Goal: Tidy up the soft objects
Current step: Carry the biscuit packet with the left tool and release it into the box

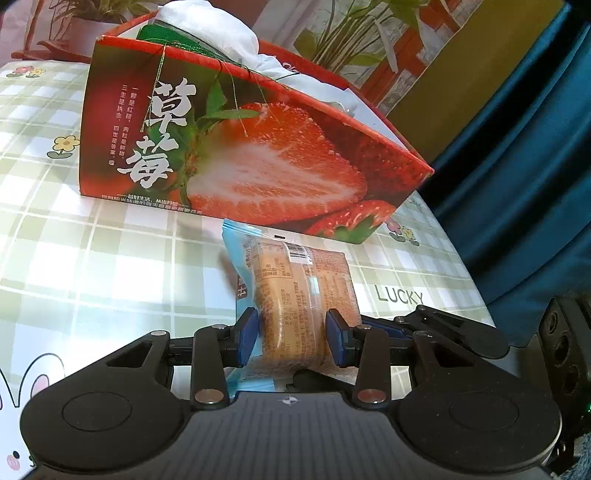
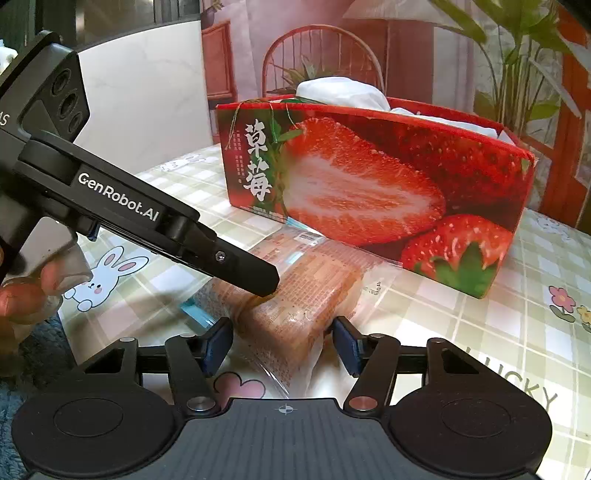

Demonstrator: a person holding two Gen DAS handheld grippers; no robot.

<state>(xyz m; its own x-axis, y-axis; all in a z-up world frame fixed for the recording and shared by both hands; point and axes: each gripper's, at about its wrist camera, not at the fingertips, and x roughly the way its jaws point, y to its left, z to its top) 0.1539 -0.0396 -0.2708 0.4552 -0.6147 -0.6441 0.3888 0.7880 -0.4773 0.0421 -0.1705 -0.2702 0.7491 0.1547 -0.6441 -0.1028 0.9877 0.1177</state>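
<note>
Checked worktop [image 1: 92,258] carries the box [image 1: 258,155]; the bun [image 1: 295,295] lies just before it. Left hand-held gripper [image 1: 291,338] grips the bun; right hand-held gripper [image 2: 282,345] straddles it, not visibly pressing. Risk: opposed pulls may tear the wrapper or crush the bun.

a wrapped bread loaf [image 1: 291,295], golden brown inside a clear packet with blue ends and a printed label, lies on the checked tablecloth just in front of the strawberry box [image 1: 236,147]. the open-topped red box stands farther back, printed with a halved strawberry, with white cloth [image 1: 218,29] bulging above its rim.
</note>
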